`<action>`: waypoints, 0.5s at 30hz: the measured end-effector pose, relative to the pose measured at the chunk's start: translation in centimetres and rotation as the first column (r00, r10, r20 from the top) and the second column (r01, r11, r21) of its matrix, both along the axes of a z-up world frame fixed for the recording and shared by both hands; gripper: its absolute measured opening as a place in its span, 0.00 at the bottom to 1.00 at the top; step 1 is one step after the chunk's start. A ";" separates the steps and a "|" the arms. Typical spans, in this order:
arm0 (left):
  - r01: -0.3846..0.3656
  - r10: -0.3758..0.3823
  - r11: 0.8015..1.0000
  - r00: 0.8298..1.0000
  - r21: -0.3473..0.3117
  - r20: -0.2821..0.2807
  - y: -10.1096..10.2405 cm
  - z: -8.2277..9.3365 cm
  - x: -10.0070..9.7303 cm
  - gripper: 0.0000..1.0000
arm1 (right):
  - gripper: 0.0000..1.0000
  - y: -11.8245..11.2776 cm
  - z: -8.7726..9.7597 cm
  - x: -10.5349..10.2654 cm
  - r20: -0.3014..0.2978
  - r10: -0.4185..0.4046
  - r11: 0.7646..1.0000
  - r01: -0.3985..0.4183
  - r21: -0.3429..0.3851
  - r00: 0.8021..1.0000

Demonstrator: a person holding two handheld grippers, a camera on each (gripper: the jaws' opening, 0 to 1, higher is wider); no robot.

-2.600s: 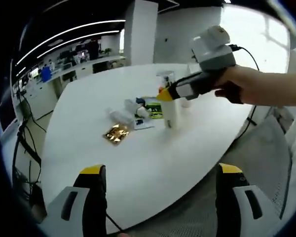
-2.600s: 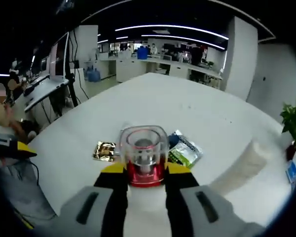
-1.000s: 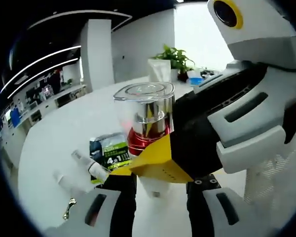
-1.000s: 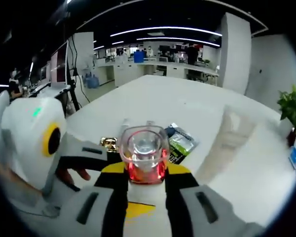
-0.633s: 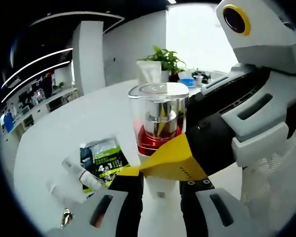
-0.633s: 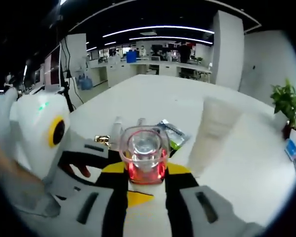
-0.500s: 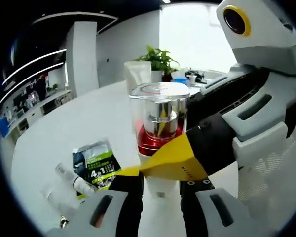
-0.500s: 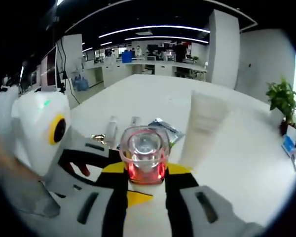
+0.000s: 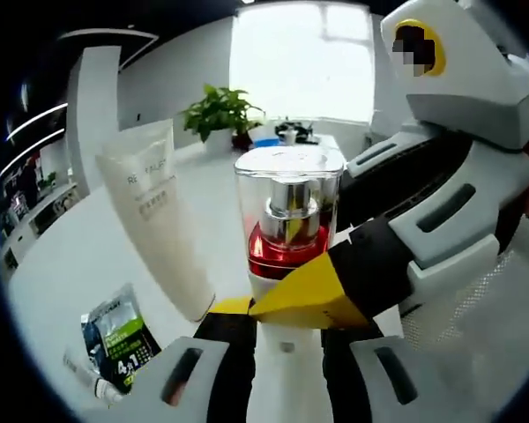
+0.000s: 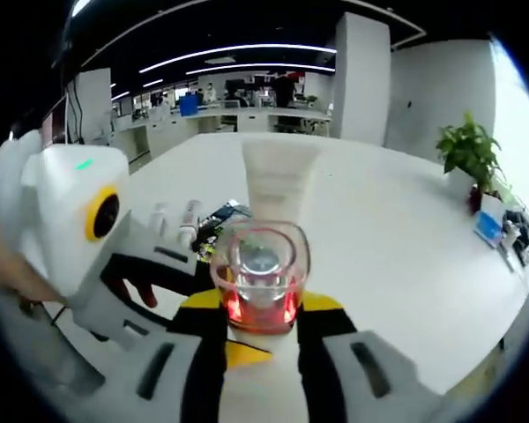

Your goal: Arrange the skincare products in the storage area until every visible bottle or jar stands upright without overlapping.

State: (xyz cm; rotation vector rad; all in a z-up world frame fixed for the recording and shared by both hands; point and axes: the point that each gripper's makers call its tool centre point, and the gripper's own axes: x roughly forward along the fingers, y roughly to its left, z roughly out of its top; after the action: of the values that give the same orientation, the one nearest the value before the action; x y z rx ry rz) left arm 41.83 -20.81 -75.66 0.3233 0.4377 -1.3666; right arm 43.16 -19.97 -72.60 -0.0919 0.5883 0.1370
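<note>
Both the left gripper (image 9: 278,330) and right gripper (image 10: 262,319) clamp the clear-capped, red-collared white pump bottle (image 9: 286,233), white squeeze tube (image 9: 159,220) just beside, bare white table (image 10: 397,247) beyond.

The white base of the red-collared pump bottle (image 9: 288,220) is hidden behind both grippers' jaws. Print on the white tube (image 9: 159,220) is partly unreadable.

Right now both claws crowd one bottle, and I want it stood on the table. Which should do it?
Right: the right claw is already shut on the bottle, upright above the table.
</note>
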 end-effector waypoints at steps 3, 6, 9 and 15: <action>0.023 -0.023 1.000 1.000 0.001 -0.001 -0.9 0.0 -0.2 0.25 | 0.29 -1.1 0.0 -0.2 0.006 -0.039 0.999 0.039 0.015 0.999; 0.036 -0.036 0.999 0.999 0.001 -0.001 -1.6 0.0 -0.3 0.25 | 0.29 -1.7 0.0 -0.2 0.008 -0.050 0.999 0.050 0.020 0.999; 0.040 -0.040 0.999 0.999 0.000 -0.002 -1.7 0.1 -0.3 0.25 | 0.29 -1.8 -0.1 -0.2 0.009 -0.057 0.998 0.057 0.021 0.998; 0.022 -0.021 0.999 0.999 0.034 -0.027 -1.1 -0.6 -0.2 0.37 | 0.29 -1.9 0.0 0.1 0.021 -0.059 0.998 0.059 0.018 0.998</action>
State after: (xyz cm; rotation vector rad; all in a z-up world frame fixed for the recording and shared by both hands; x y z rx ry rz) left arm 41.61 -21.91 -76.24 0.3395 0.4815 -1.3866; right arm 43.21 -21.88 -72.64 -0.0588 0.5681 0.0841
